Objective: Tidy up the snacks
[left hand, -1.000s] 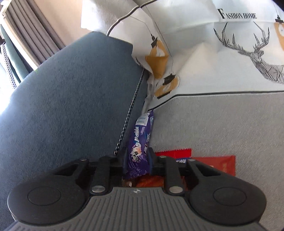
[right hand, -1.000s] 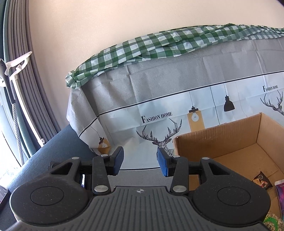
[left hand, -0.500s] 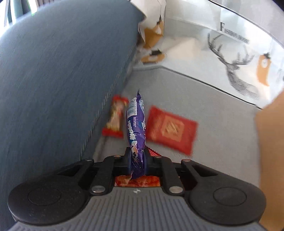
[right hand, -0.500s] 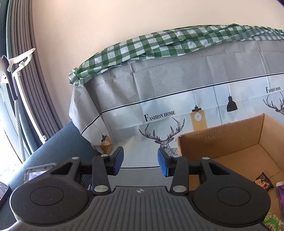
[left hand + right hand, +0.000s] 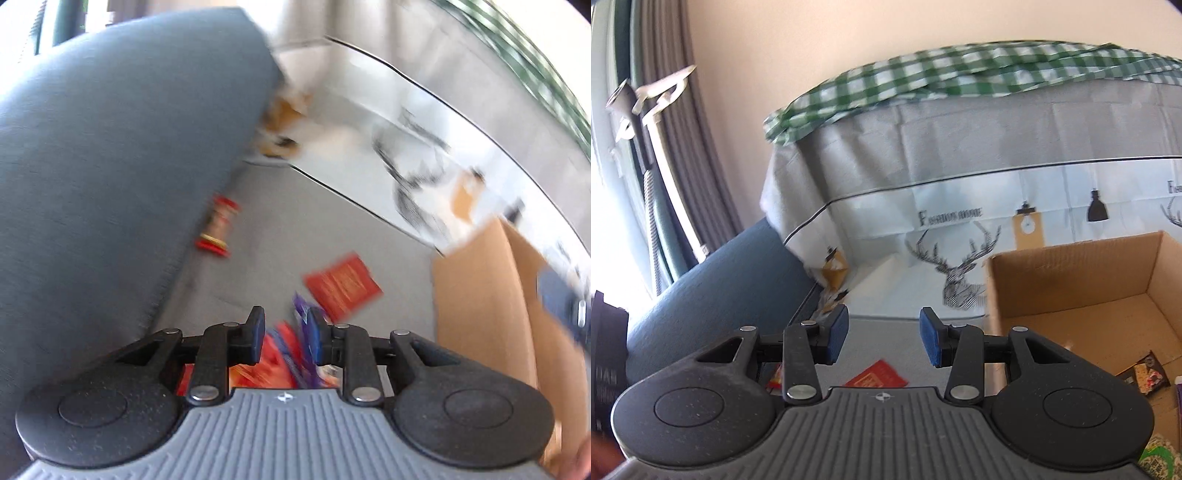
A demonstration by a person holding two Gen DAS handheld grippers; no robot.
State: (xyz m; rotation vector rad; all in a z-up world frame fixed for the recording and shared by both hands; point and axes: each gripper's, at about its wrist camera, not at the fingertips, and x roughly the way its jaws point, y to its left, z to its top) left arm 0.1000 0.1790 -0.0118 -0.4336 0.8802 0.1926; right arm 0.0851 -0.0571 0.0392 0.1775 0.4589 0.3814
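L hand-held gripper [image 5: 284, 334]: fingers parted w/ a clear gap, not clamped on anything. Purple snack pack [image 5: 301, 332] sits in that gap, close against the R-side pad; blurred, can't tell if it touches the pad or what it rests on. Red/orange wrappers [image 5: 273, 360] directly under the gripper, blurred too. L wrist view has heavy motion smear overall.

Further out, L view: flat red packet [image 5: 341, 286] on grey sofa seat [image 5: 266, 258], just ahead and to the R. Small red-gold snack [image 5: 218, 230] lies against the base of the blue-grey sofa arm [image 5: 110, 166], well apart from red packet. Cardboard box [image 5: 484, 306] at R edge, near the red packet.

R hand-held gripper [image 5: 882, 339]: wide open, nothing betw. blue pads. Below it the same red packet [image 5: 877, 376] on the seat. To the R, the open cardboard box [image 5: 1071, 280], w/ a dark snack bag [image 5: 1145, 376] on its floor and a green-printed pack [image 5: 1160, 461] at the lower R corner of view.

Behind: deer-print cover [image 5: 960, 236] over the sofa back, green checked cloth [image 5: 960, 74] on top. Grey curtain [image 5: 676, 129] at L.
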